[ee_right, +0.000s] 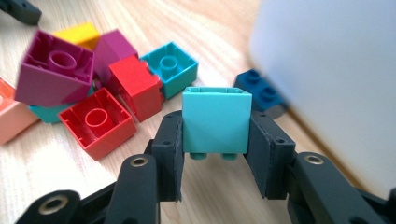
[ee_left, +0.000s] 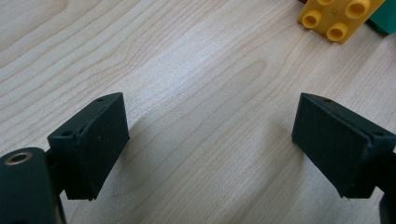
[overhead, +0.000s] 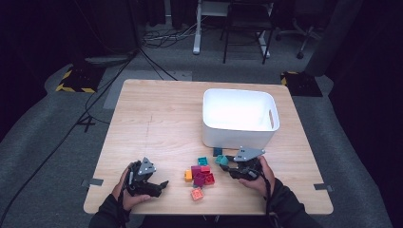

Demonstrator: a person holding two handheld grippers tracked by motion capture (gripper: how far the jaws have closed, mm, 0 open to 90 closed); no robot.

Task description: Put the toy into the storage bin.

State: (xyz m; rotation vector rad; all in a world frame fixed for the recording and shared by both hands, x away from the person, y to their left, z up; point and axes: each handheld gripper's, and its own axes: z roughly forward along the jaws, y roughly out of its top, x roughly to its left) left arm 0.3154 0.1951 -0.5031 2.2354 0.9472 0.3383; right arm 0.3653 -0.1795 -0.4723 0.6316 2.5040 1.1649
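Right fingers (ee_right: 215,154) pinching teal block (ee_right: 216,120), left hand (overhead: 138,183) resting.

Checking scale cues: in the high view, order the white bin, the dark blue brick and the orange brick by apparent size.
1. white bin, by far largest.
2-3. dark blue brick and orange brick: both tiny and look alike, so unranked.

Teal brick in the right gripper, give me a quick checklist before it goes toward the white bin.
1. Right gripper clamped on teal brick: ok.
2. Brick square between the pads, studs down: ok.
3. Brick off the table: cannot tell.
4. White bin upright, top open: ok.
5. Blue brick beside the bin wall, near the path: not ok.
6. Left gripper open, holding nothing: ok.
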